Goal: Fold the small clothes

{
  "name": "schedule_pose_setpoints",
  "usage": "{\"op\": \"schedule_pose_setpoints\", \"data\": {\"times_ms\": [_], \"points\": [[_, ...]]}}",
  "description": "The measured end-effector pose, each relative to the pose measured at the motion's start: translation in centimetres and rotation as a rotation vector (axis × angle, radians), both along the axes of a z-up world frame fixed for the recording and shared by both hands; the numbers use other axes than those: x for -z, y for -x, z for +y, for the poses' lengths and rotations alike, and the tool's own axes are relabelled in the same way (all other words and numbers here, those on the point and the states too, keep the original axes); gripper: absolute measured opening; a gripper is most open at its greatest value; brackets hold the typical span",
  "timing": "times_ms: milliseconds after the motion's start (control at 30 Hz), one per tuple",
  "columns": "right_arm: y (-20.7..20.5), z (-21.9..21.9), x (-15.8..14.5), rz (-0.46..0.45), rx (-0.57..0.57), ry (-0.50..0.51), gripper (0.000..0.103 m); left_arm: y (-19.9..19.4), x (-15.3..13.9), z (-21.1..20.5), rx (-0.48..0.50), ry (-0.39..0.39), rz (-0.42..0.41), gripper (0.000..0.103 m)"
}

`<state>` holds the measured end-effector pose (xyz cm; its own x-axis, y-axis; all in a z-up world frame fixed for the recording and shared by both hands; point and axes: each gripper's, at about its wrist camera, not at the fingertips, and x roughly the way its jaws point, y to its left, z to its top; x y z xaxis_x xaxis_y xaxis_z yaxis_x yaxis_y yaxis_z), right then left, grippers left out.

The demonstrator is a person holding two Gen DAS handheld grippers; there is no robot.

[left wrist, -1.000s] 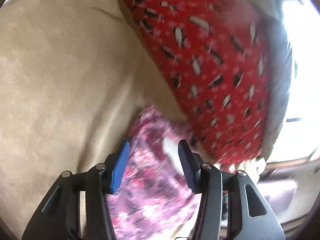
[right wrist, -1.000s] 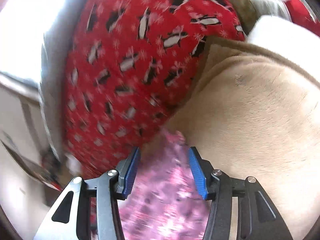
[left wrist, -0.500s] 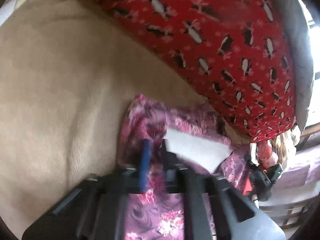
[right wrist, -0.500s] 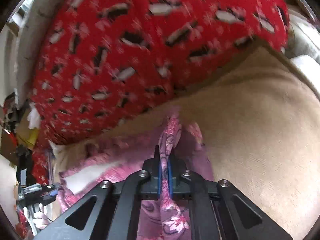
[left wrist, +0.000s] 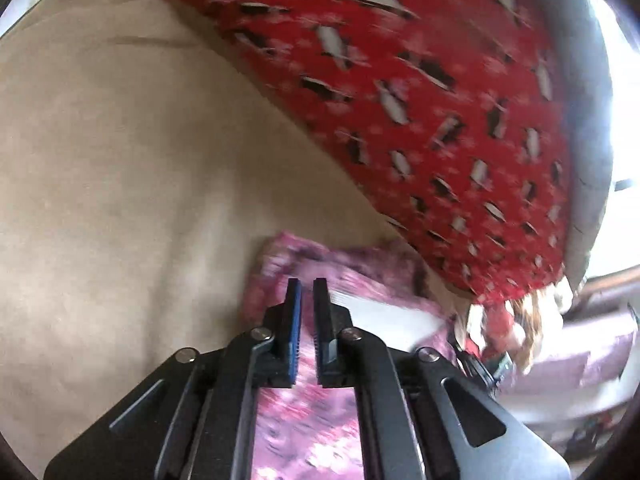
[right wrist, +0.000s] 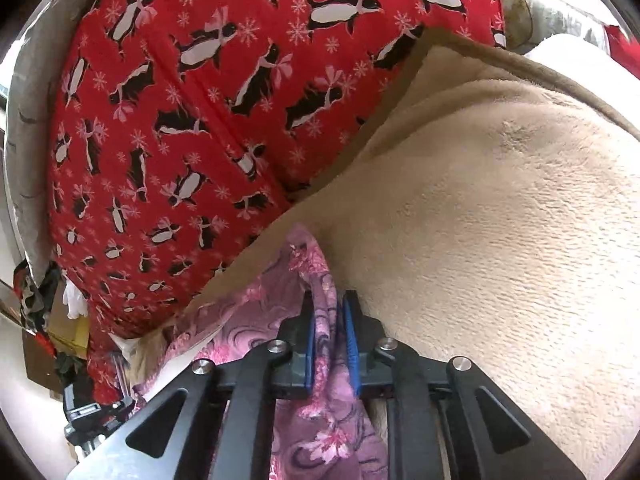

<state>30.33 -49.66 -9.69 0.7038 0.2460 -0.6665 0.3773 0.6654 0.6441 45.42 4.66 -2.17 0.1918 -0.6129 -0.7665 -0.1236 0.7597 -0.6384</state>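
A small pink and purple floral garment lies on a beige plush blanket, with a white patch showing on it. My left gripper has its blue-padded jaws nearly closed over the garment's near edge, with a narrow gap between them. The left wrist view is blurred. In the right wrist view my right gripper is shut on a bunched fold of the same garment, lifting that edge off the blanket.
A big red cushion with a penguin print rises right behind the garment. Past it lie cluttered items at the bed's edge. White bedding shows at the far right.
Both grippers went from wide open over the garment to closed on it. The right one now lifts a pinched fold; the cameras shifted and the left view stays blurred.
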Motion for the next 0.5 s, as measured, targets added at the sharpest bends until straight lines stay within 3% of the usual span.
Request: {"op": "schedule_pose_setpoints", "data": {"times_ms": [100,300,367,400,433,500], "points": [[0.2,0.5,-0.7,-0.007,-0.008,0.037,0.020,0.1,-1.3,-2.6,0.072,-0.075,-0.030,0.056],[0.4,1.3,-1.0,0.007,-0.036,0.061,0.023,-0.4,0.0,-7.9,0.206,-0.293,0.015,0.057],[0.4,1.4,-1.0,0.007,-0.040,0.062,0.023,-0.8,1.0,-9.3,0.247,-0.401,0.048,0.034],[0.3,1.6,-1.1,0.005,-0.044,0.064,0.023,-0.7,1.1,-9.6,0.261,-0.439,0.045,0.006],[0.3,1.7,-1.2,0.006,-0.052,0.073,0.023,-0.8,1.0,-10.0,0.274,-0.477,0.038,0.003],[0.0,2.0,-1.6,0.001,-0.080,0.106,0.023,-0.9,-0.3,-9.8,0.259,-0.457,-0.011,0.002]]}}
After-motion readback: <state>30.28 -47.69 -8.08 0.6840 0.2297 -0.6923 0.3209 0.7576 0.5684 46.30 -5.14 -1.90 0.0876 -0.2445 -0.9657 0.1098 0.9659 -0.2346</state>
